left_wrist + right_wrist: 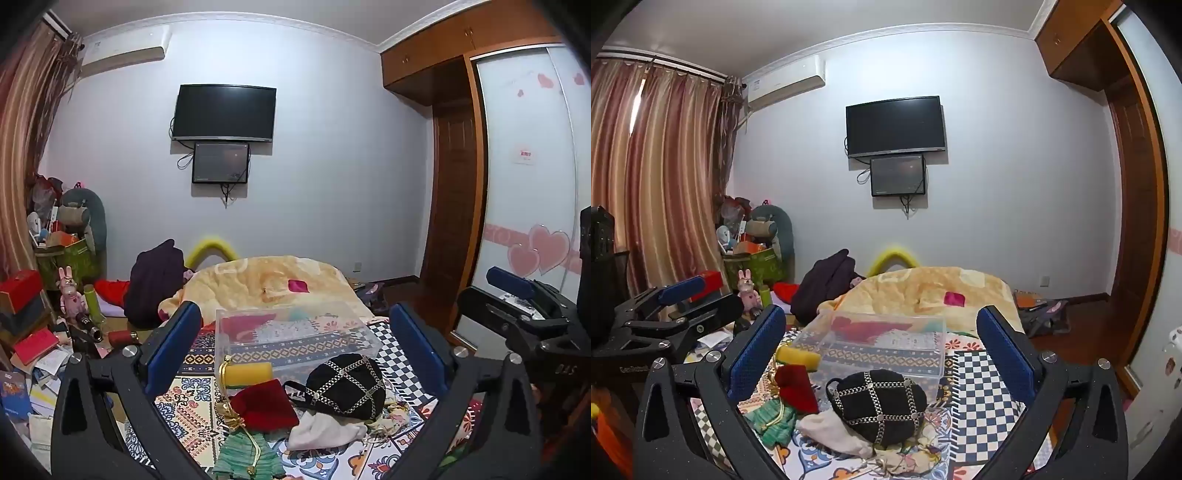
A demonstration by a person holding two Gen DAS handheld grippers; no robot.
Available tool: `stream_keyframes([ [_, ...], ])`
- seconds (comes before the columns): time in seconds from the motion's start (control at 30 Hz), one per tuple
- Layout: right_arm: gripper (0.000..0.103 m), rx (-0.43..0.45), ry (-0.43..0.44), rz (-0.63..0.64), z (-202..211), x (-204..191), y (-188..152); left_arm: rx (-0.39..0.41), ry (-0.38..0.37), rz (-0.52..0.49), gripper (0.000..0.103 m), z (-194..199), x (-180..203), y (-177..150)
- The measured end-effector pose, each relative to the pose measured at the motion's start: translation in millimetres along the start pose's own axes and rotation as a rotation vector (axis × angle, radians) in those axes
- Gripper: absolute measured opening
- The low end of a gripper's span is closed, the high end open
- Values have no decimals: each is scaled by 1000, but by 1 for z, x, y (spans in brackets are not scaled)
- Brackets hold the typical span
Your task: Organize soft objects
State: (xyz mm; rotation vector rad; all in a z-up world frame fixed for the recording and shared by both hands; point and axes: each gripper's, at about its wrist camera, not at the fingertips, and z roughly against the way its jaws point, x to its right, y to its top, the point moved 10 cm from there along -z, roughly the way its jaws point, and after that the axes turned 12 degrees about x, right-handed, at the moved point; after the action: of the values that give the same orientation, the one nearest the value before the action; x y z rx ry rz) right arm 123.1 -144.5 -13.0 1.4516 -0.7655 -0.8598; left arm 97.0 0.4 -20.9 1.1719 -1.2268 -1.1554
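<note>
Soft items lie on the patterned bedspread: a black pouch with a silver chain grid [347, 387] [881, 404], a red velvet pouch [266, 408] [796, 387], a yellow roll [247, 373] [798, 358], a green knitted piece [247, 454] [774, 421] and a white cloth [325, 430] [834, 430]. A clear plastic box [295, 332] [882, 341] stands just behind them. My left gripper [295, 354] is open and empty above the pile. My right gripper [882, 354] is open and empty above the black pouch.
A beige blanket [266, 280] covers the far end of the bed. A dark garment [155, 284] lies at the bed's left. Boxes, books and toys [44, 314] crowd the floor on the left. A wardrobe [524, 184] stands on the right.
</note>
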Motion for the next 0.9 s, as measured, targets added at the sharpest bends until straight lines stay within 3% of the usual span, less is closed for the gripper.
stream_keyframes([
  [0.9,103,11,-4,28,3,-6,2,-5,-1,-40,103,1,4,-3],
])
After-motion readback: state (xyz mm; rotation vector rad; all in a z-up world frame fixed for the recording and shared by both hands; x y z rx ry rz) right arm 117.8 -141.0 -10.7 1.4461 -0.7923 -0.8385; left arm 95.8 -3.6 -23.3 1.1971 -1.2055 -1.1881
